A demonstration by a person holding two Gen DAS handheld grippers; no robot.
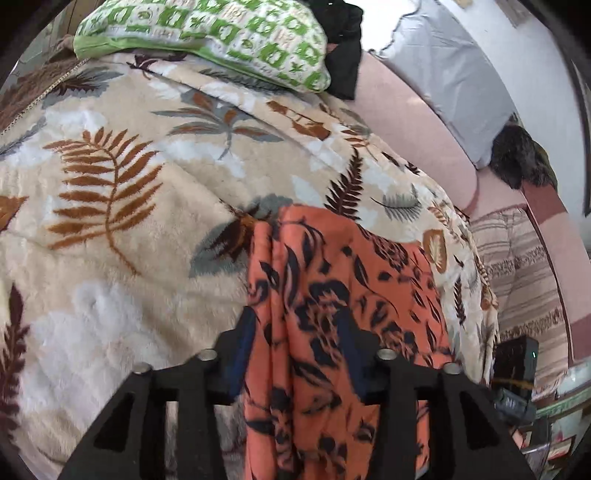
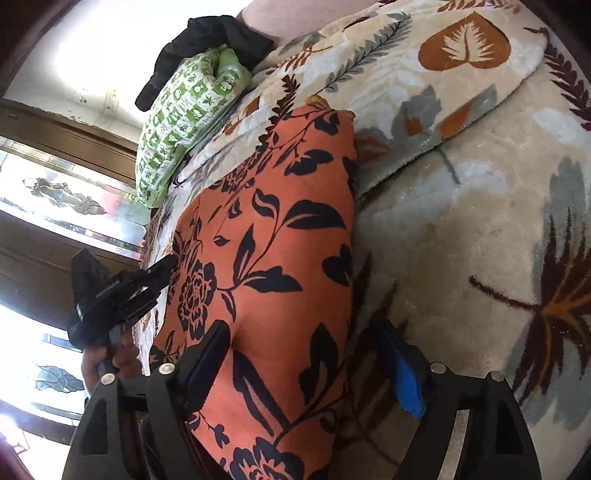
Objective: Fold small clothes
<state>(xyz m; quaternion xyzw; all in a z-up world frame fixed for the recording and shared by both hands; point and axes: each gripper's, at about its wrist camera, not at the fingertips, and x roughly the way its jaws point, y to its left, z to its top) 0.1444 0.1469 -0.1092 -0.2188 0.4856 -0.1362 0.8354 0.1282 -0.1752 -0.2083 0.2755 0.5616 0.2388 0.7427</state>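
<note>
The left gripper (image 1: 301, 354) has its jaws closed on a bunched fold of the orange floral garment (image 1: 332, 295), which drapes over both fingers. The right gripper (image 2: 306, 362) stands wide open; the garment's edge lies between its fingers, touching the left pad only. The garment rests on a leaf-patterned blanket (image 1: 110, 184). A green-checked pillow (image 1: 207, 33) lies beyond it.

the orange garment (image 2: 266, 258) is thin, smooth, matt cloth. the blanket (image 1: 122, 229) is thick, fuzzy plush. the tool (image 1: 299, 362) is matt black plastic.
</note>
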